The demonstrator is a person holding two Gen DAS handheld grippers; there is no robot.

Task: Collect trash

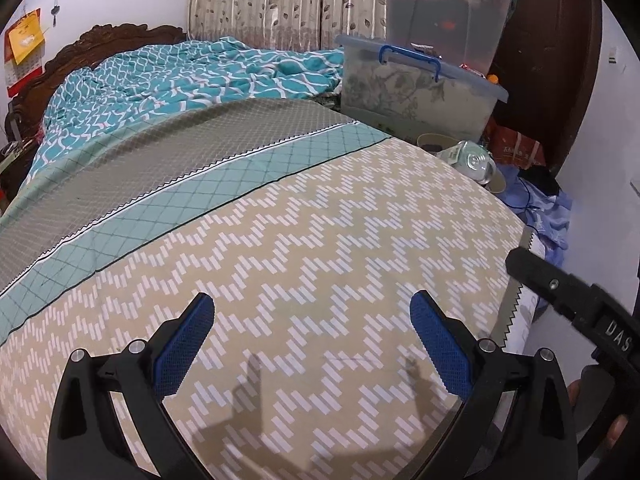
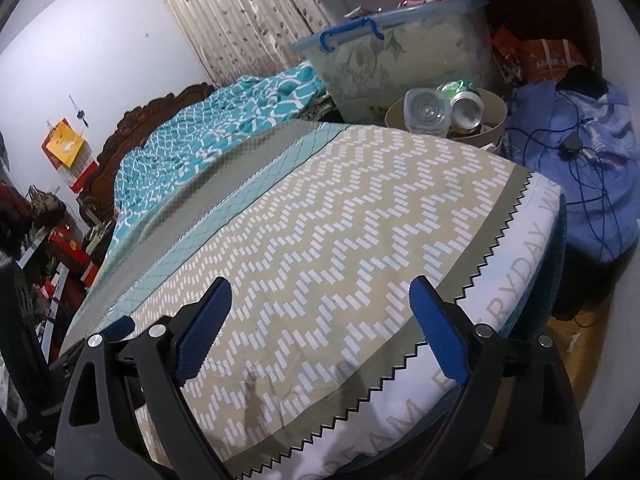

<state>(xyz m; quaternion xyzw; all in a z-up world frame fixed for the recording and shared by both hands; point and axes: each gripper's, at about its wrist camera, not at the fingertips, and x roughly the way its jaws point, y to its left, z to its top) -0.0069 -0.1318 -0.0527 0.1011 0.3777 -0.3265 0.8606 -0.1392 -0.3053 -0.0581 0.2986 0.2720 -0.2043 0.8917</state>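
A beige waste bin [image 2: 494, 120] stands past the bed's far corner, holding a clear plastic bottle [image 2: 426, 111] and a crushed can [image 2: 466, 109]. In the left wrist view the bin's contents [image 1: 470, 158] show just over the mattress edge. My left gripper [image 1: 312, 316] hangs open above the beige zigzag sheet [image 1: 320, 240], nothing between its blue pads. My right gripper [image 2: 320, 300] is open and empty too, over the sheet's sawtooth border near the bed's edge. One black finger [image 1: 532, 272] of the right gripper shows at the left view's right side.
A clear storage box with a blue handle [image 2: 396, 52] sits behind the bin, a larger tub [image 1: 448, 8] stacked on it. A teal quilt [image 1: 180, 76] is bunched by the carved headboard. A blue bag with cables [image 2: 572, 152] lies right of the bed. Curtains hang behind.
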